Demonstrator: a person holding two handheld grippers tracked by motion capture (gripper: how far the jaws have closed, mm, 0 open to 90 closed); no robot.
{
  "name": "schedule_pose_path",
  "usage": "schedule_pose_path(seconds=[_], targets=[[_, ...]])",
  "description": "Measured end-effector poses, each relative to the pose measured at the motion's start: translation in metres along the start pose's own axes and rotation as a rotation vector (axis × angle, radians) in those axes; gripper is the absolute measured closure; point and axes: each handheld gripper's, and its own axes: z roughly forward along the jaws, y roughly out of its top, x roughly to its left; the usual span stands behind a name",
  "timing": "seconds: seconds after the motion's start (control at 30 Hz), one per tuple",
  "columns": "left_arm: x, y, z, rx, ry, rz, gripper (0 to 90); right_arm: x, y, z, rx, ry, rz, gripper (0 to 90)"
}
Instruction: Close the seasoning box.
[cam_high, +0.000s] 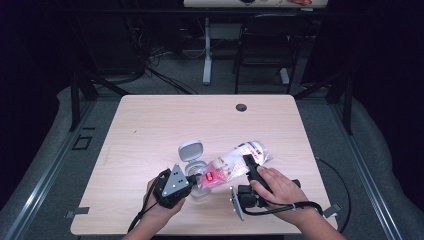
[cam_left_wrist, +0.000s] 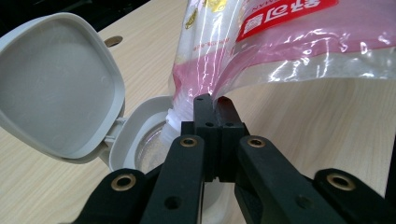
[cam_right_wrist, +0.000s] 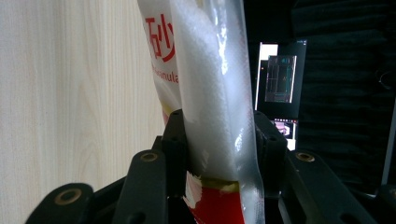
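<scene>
Wooden table (cam_high: 150, 130), bag (cam_high: 235, 160) slanting down-left

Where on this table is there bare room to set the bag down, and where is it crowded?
Free: the far half of the table up to the cable hole, and the left side beside the open-lidded container. Crowded: the near centre, where the left claw pinches the bag mouth over the container and the right claw grips its body.
</scene>
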Motion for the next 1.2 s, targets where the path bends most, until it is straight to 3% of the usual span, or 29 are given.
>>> schedule_pose_path(seconds=[0.27,0.33,0.5,1.2], targets=[[0.0015,-0.0008,-0.0009,0.002,0.001,-0.006,90.0,-0.0034,0.0025,-0.0011,-0.004,0.001,0.001,64.3],[0.0022,-0.0012,-0.0010,0.003,0.001,-0.005,90.0,-0.0058,0.0038,-0.0026,0.008,-0.002,-0.021,64.6],[0.0030,-0.0021,-0.0008,0.003,0.004,-0.012,90.0,-0.0056,0.0048,-0.0007,-0.019,0.000,0.000,65.7],[0.0034,-0.0028,-0.0012,0.003,0.004,-0.014,90.0,-0.0102,0.0080,-0.0050,-0.029,-0.005,-0.019,68.5]])
